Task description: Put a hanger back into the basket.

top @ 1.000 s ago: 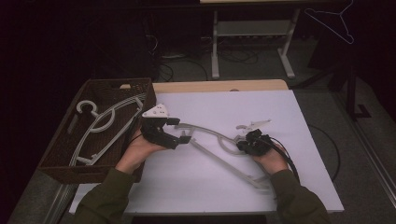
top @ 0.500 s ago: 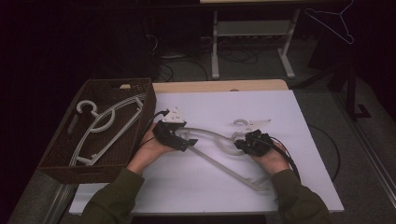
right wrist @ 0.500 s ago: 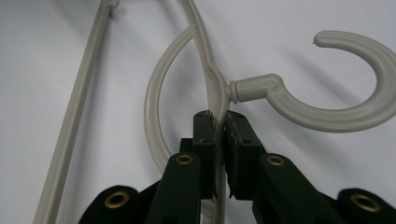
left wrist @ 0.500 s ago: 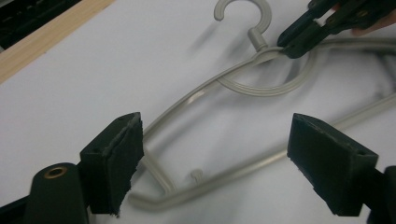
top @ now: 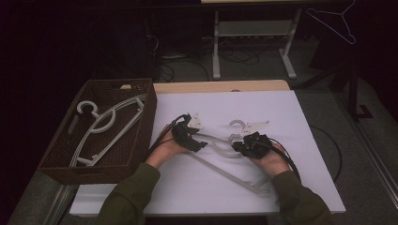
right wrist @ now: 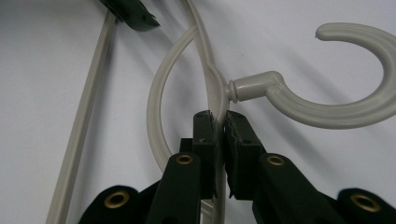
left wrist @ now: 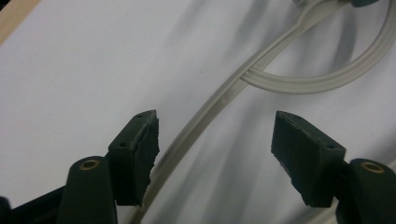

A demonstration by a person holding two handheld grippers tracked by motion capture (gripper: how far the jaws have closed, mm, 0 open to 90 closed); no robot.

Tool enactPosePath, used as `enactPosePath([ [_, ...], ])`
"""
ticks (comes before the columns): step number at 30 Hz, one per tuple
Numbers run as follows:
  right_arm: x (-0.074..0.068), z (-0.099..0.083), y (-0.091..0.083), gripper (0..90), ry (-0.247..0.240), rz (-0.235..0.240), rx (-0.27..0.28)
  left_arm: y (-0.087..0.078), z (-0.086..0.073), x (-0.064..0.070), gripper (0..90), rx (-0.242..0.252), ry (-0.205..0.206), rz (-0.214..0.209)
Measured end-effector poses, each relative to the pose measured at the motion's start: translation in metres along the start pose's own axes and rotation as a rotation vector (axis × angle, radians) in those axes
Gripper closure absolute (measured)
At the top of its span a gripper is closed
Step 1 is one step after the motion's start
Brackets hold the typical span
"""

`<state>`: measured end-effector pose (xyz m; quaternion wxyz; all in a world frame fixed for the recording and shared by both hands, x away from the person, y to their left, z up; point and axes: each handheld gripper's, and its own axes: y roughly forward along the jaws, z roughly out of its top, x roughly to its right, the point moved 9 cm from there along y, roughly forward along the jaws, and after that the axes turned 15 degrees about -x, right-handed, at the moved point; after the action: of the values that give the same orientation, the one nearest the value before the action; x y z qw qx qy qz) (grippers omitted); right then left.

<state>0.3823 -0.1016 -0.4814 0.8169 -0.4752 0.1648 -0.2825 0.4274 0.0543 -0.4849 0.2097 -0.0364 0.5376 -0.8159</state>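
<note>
now right hand-held gripper (right wrist: 217, 122) clamped on hanger (right wrist: 212, 84) neck; left hand-held gripper (left wrist: 215, 140) wide open, straddling hanger arm.

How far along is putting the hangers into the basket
Done: white hangers already lie in the brown basket. In hand: the right gripper is shut on the hanger on the table near its hook, while the left gripper straddles its arm with jaws open. Left: closing that grip, then lifting it across into the basket.

Olive-green long sleeves on both forearms. Left tool (top: 199, 140) and right tool (top: 237, 146): black bodies, matte black jaws with brass rivets, pale plate on top, black cables trailing.
</note>
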Motion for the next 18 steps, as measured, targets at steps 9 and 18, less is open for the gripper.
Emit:
enactPosePath([
  [9,-0.010,0.006,-0.003,83.1,-0.026,0.020,0.015,0.006,0.002,0.006,50.7,-0.017,0.066,0.005],
  [18,-0.012,0.008,-0.005,83.0,-0.045,0.030,0.025,0.003,0.002,0.006,64.1,-0.011,0.092,0.004],
])
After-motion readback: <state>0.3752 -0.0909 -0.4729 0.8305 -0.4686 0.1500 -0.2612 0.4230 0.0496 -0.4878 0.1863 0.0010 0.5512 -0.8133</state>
